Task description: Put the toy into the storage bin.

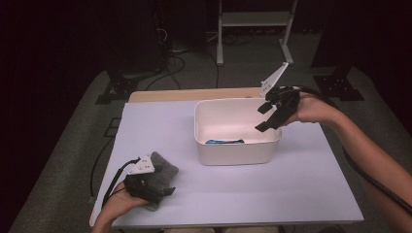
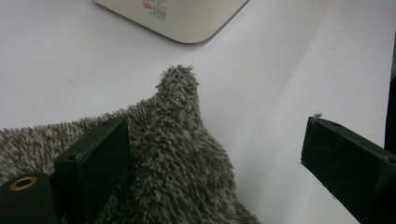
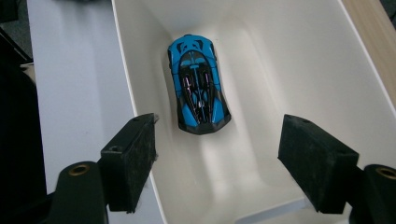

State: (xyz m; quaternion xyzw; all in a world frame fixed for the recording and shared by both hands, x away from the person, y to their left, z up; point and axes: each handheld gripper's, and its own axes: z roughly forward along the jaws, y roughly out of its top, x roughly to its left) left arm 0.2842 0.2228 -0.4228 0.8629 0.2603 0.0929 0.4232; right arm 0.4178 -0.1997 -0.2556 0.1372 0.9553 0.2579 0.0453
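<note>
Fingers of both grippers stand spread: right gripper (image 1: 266,118) above the white bin (image 1: 212,151) holding a blue toy car (image 3: 197,90), left gripper (image 1: 154,189) over the grey fuzzy cloth (image 2: 182,154) at the near left.

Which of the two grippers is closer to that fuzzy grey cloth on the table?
The left. The left gripper is right at the grey cloth, its open jaws straddling it. The right gripper hangs open over the white bin across the table.

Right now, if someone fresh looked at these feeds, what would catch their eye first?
The glossy blue and black toy car lying on the floor of the white plastic tub at the table's middle, with the right tongs open above the tub's far right corner. Next, the fuzzy grey cloth at the near left edge, where the left tongs stand open over it.
</note>
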